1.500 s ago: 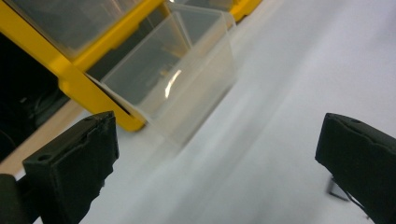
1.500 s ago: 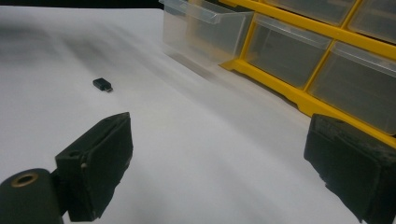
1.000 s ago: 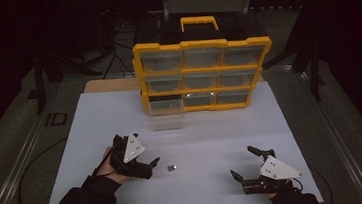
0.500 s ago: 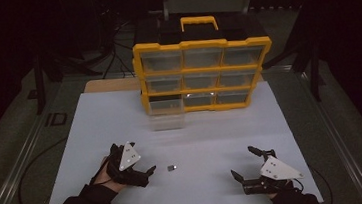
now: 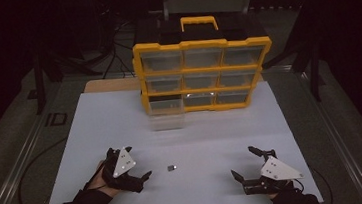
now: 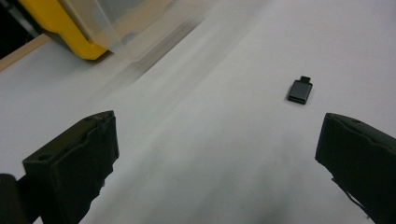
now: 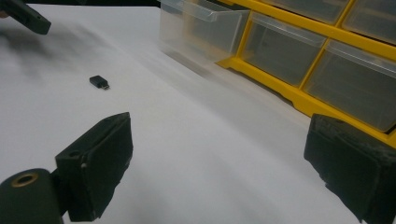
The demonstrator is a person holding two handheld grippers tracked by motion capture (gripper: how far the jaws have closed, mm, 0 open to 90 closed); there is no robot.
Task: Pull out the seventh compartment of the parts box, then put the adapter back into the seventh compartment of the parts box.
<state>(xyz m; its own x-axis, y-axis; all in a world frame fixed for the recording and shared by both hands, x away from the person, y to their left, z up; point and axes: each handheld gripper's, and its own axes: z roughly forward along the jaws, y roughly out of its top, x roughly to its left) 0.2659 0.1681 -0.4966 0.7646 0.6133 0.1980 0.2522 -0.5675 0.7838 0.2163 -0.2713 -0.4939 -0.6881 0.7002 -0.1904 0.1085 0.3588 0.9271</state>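
A small dark plug-like adapter lies flat on the white table, between my two grippers. My left gripper is open just left of it, with nothing between its jaws. In the left gripper view the adapter lies ahead and to the right of the open left gripper. My right gripper stands open and empty near the front right of the table. From the right gripper the adapter is seen farther off at the left.
A yellow organizer with several clear drawers stands at the back of the table. Its bottom-left drawer is pulled out over the table. The same drawer looks empty in the right gripper view.
My left gripper has drawn back a little toward the near edge and stays open. The adapter and the right gripper have not moved.
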